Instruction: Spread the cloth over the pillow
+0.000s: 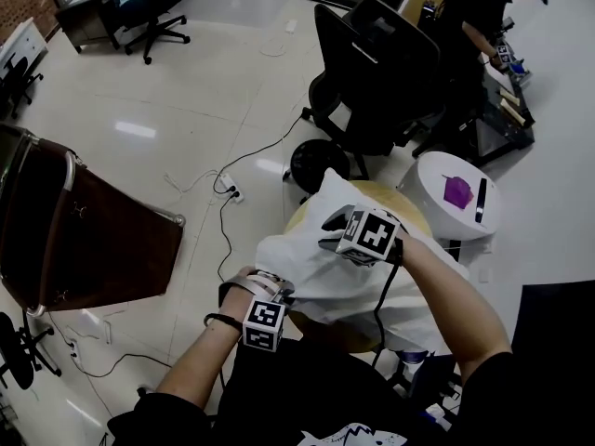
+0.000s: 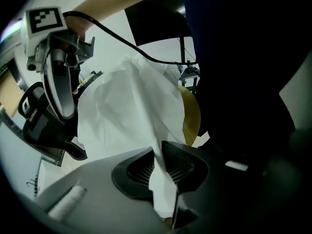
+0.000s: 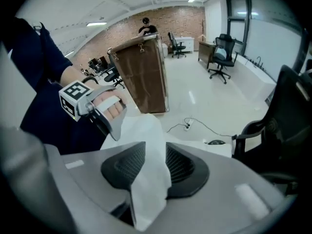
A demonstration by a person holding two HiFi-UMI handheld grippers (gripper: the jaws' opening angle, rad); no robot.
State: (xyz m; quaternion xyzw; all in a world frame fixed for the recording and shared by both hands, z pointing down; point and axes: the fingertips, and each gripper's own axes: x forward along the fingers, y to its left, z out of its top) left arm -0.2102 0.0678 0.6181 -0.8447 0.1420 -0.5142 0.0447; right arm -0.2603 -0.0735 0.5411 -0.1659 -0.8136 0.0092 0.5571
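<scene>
My left claw is pinched shut on an edge of the thin white cloth, which runs up between its pads at the bottom centre of the left gripper view. My right claw has its jaws apart. A fold of the same cloth stands loose between them, and neither pad presses it flat as far as I can see. In the head view both claws sit at lower centre, the left at the cloth's near edge and the right on top of it.

The cloth lies draped over the round mustard-yellow pillow and covers its middle and most of its near side. I judge the job well advanced but not finished: yellow shows along the far rim, and the cloth is crumpled and bunched, not flat. What's left, I'd say, is to draw it out over the bare rim, smooth it, and release the left grip.

I can read no writing. The cubes on my claws carry black-and-white square markers, not letters. A white print on my dark shirt, at the bottom edge of the head view, is too cut off to read.

Farther off at the right, a small round white desk holds a purple object and a black bar. Beyond it stands a black office chair with no label showing.
</scene>
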